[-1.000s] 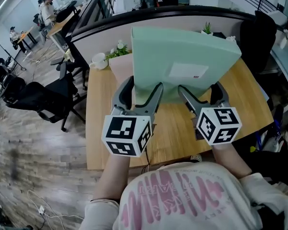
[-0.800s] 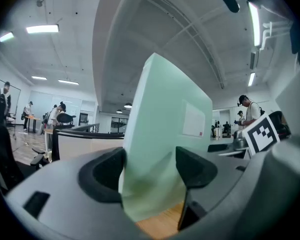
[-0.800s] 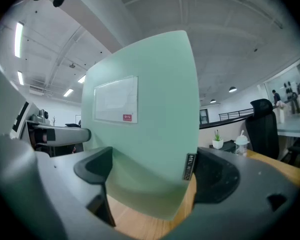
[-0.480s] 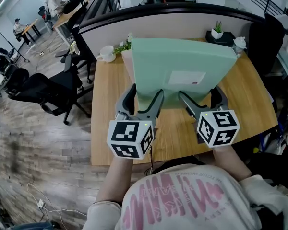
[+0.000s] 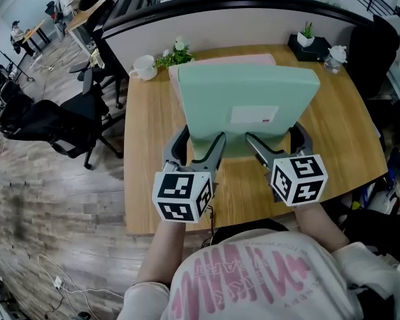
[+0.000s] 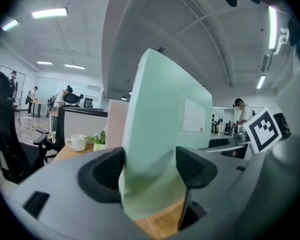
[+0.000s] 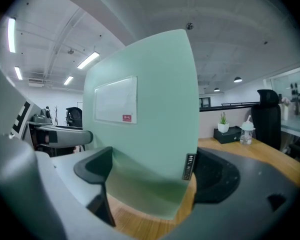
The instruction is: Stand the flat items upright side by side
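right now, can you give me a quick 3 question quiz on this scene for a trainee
1. True or false: the left tool and the right tool are both shut on the green flat item.
2. In the head view, what shows just behind that item? A) a pink flat item B) a laptop C) a cardboard box
3. Name the thing beside the flowering plant at the back left of the table.

Key: 1 true. 2 A. 3 the white mug.
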The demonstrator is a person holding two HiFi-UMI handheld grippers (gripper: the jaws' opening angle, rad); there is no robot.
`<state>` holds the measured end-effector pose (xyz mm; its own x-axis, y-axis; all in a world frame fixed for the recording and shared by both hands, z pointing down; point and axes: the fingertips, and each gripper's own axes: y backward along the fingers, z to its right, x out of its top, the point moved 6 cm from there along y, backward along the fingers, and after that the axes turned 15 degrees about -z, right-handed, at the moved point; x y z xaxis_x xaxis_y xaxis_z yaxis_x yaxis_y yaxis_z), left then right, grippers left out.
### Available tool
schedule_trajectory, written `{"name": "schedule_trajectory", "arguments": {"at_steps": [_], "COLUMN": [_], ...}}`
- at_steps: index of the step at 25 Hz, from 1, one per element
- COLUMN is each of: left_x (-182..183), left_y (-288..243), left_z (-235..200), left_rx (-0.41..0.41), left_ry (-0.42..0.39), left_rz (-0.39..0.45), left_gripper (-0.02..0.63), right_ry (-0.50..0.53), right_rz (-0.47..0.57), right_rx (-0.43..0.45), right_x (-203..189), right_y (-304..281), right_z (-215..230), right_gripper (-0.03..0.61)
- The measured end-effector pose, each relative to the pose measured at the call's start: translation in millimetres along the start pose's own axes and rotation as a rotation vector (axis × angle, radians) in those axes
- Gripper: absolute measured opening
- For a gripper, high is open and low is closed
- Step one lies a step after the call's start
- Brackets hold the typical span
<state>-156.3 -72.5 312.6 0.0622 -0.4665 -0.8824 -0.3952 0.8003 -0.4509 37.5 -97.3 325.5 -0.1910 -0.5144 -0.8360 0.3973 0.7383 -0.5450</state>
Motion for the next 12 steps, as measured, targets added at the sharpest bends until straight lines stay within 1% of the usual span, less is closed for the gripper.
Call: {"name": "schedule_trajectory", "arguments": {"at_steps": [3, 8, 10, 12], "left_x": [-6.2, -16.5, -17.9, -17.5], "left_y": [-6.8, -12.1, -15.6, -20.4], "left_z": [-6.4, -18.5, -21.1, -23.0], "left_rx": [-0.007, -0.010, 0.000, 0.023], "left_ry": [0.011, 0.063, 0.059, 0.032], "left_rz": [-0.004, 0.042, 0.053, 0.059], "left_gripper": [0.324, 0.304, 0.302, 0.304], "right_ry": [0.011, 0.048, 0.047, 0.028], "right_rz": [-0.020, -0.029, -0.027, -0.032], "right_rx": [-0.007, -0.002, 0.005, 0.016], "right_x": [-0.7, -0.5, -2.2, -4.4], "right_y": [-8.6, -23.0, -29.0, -36.3], "right_z": [-0.3, -1.9, -0.5, 1.5], "right_gripper": [0.489, 0.491, 0.491, 0.491]}}
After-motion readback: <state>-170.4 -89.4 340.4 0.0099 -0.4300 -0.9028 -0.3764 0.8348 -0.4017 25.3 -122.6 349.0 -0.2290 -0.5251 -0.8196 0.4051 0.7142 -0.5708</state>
